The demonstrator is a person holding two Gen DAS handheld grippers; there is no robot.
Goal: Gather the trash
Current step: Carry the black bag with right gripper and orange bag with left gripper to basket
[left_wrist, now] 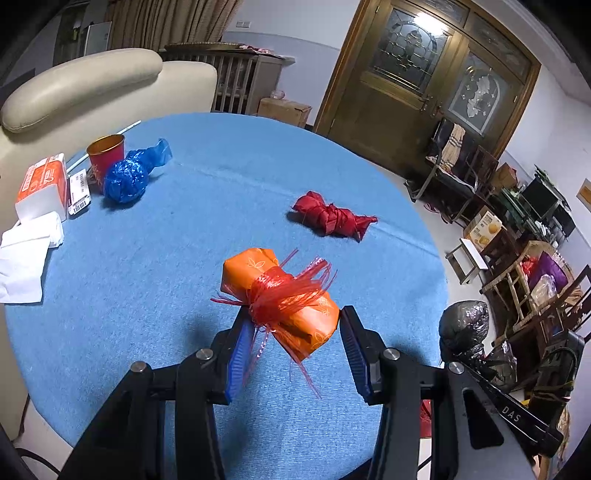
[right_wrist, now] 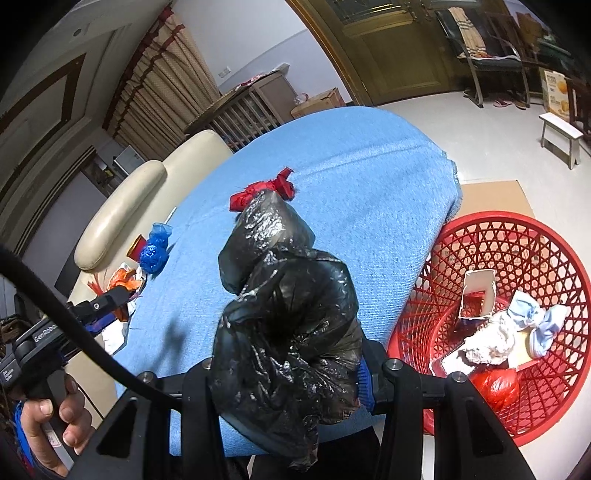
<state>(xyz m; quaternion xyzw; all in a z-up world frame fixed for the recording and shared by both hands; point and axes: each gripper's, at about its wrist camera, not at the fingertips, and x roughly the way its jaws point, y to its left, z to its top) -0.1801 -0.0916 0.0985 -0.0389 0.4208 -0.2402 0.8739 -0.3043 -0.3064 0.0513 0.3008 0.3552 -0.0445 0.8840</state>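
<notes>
Orange bundle between spread left hand-held gripper fingers, perhaps untouched.

Round table under blue cloth, crease across the far half. Cream sofa pushed up against the far-left edge. Tissue pack (orange and white) near that edge, loose white tissues just beside it. Behind the sofa: tan curtain, slatted cabinet, cardboard box on the floor next to the cabinet. Wooden double door with patterned glass on the far wall. Chair to the right of the door, clutter of chairs and boxes further right (too jumbled to tell apart). Small white stool on pale floor. Flat cardboard sheet by the table's edge.
</notes>
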